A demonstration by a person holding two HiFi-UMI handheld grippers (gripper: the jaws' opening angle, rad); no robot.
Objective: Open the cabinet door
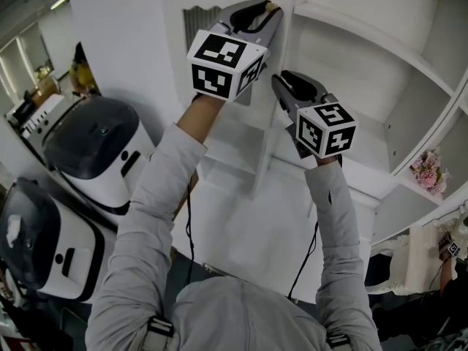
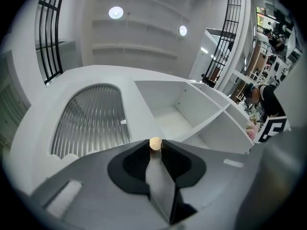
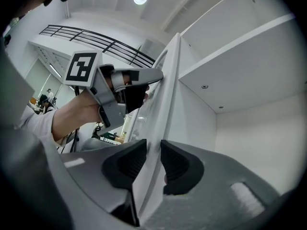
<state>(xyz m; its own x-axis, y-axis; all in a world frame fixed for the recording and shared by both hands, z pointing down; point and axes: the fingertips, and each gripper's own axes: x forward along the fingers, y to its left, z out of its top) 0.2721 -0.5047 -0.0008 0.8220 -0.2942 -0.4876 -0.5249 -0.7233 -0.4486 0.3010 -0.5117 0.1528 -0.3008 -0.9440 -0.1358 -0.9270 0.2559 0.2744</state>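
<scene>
Left gripper [image 1: 267,13] is clamped on the free edge of the cabinet door [image 3: 165,90] beside its round knob [image 2: 155,143], right gripper [image 1: 280,85] clamped on that same upright edge just below, the ajar door's panel stretching leftward from both, open shelves [image 1: 380,39] to its right.

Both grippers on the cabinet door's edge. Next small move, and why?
Likely swing the cabinet door a little further left in the head view, away from the open shelves. The left gripper looks clamped on its free edge by the knob, the right gripper on the same edge further down, and the door stands only about edge-on to the head camera.
</scene>
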